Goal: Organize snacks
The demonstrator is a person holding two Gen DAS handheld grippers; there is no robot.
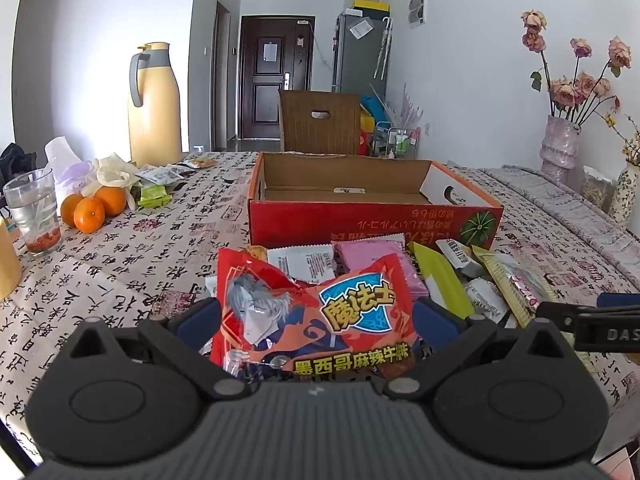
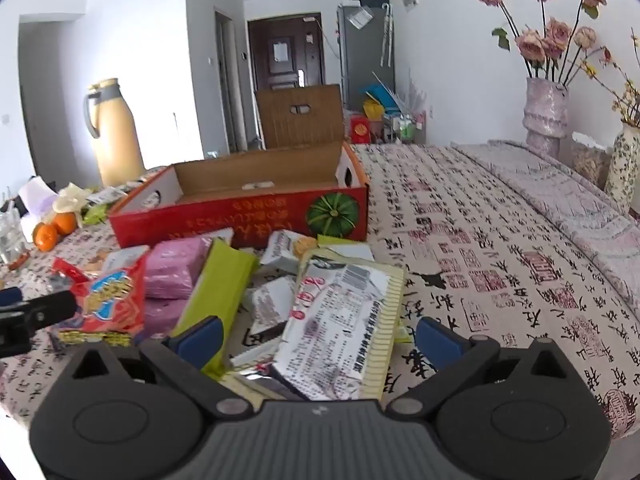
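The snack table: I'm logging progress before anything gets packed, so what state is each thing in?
Red cardboard box: open, nothing visible inside.
Red snack bag: sealed, between the open left gripper jaws.
Striped packet: lying flat, between the open right gripper jaws.
Glass: upright, holding water.
Thermos: upright, lid shut.

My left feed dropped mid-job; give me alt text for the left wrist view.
The left gripper has its jaws open around a red snack bag atop a pile of packets. Behind the pile an empty red cardboard box sits on the patterned tablecloth, with oranges and a yellow thermos far left.
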